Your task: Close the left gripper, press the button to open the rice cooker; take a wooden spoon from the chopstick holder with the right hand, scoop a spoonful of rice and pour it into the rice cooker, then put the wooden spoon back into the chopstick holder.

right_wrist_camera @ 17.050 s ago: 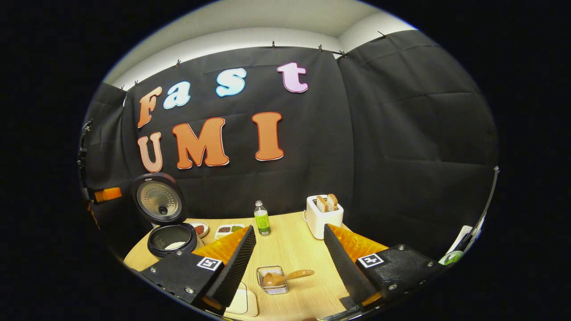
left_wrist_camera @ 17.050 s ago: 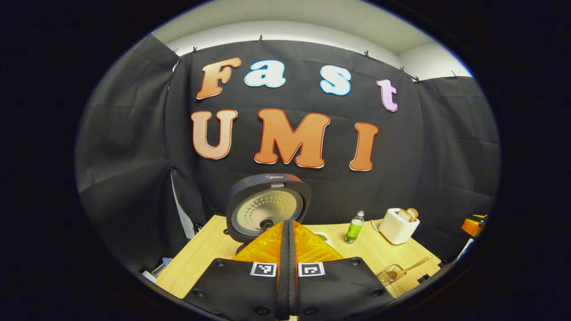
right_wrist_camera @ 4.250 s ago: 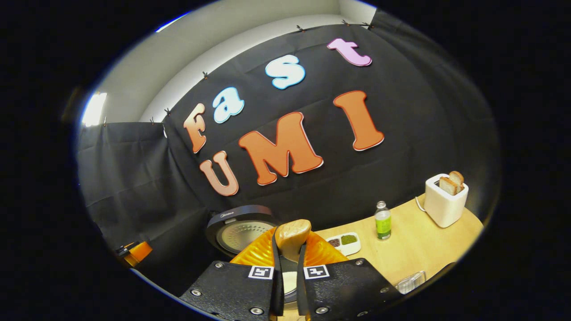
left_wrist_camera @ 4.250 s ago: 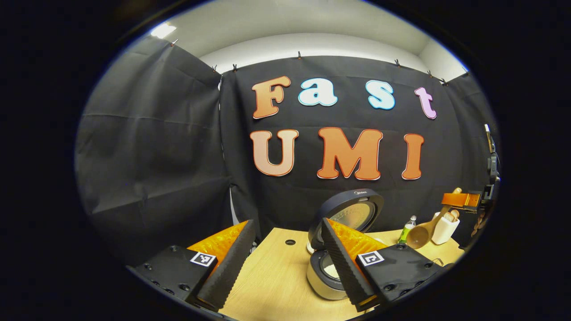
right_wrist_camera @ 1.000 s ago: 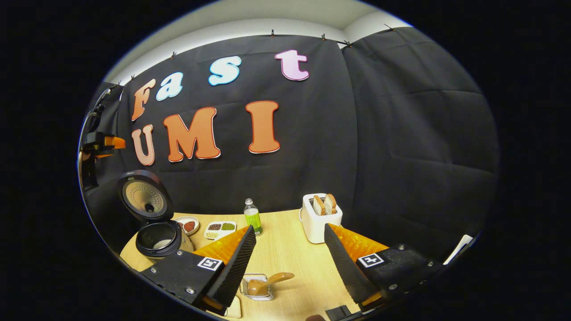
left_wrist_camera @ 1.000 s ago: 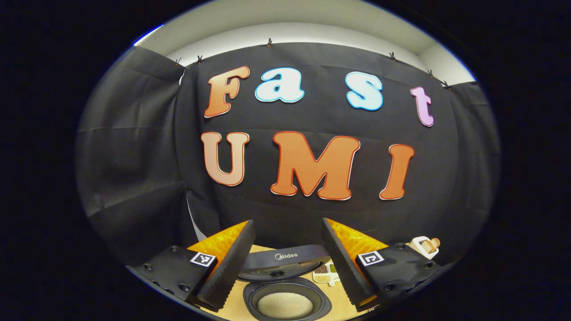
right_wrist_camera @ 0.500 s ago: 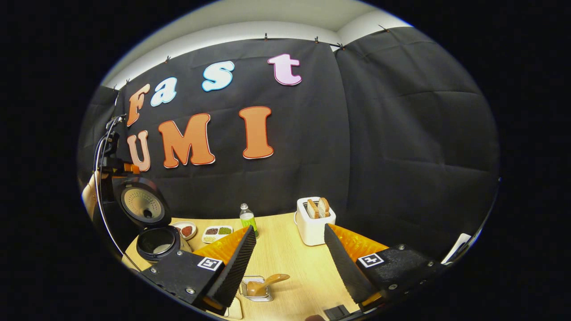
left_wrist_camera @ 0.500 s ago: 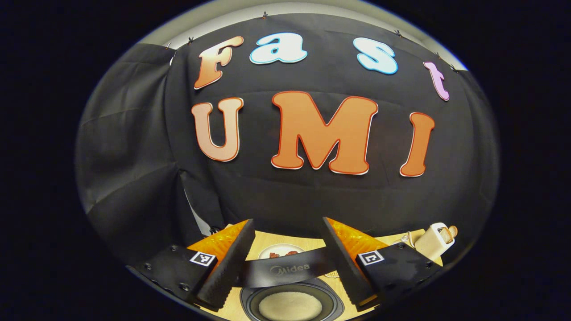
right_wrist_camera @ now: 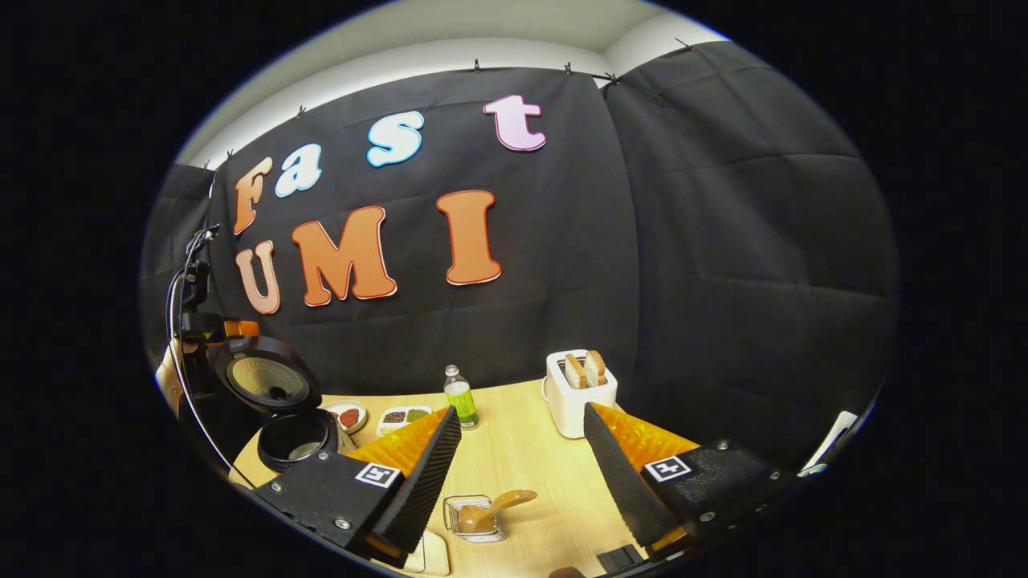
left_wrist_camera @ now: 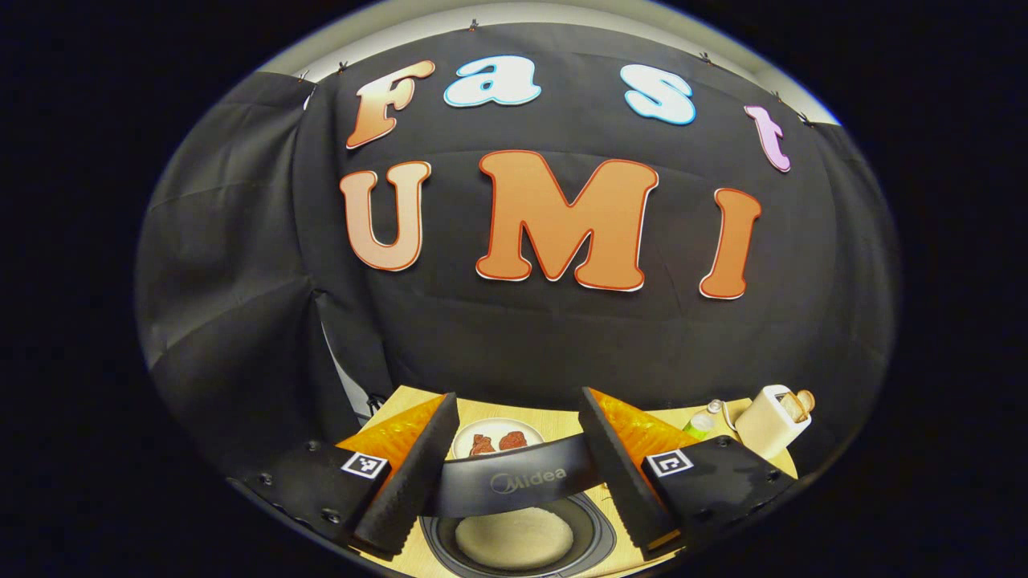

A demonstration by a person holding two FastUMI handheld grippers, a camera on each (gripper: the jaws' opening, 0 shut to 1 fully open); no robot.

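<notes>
Both tools spread: left tool (left_wrist_camera: 514, 474) pushing dark round cooker lid (left_wrist_camera: 514, 482) down since half-second ago; brown wooden spoon (right_wrist_camera: 490, 510) back in wire holder (right_wrist_camera: 474, 518), 6 o'clock

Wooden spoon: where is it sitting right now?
In the right gripper view, the wooden spoon lies in the wire chopstick holder on the table, low between the open right gripper's fingers, nearer than the toaster.

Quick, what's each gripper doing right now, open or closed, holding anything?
Left gripper: open, astride the rice cooker lid, not gripping.
Right gripper: open, empty.
</notes>
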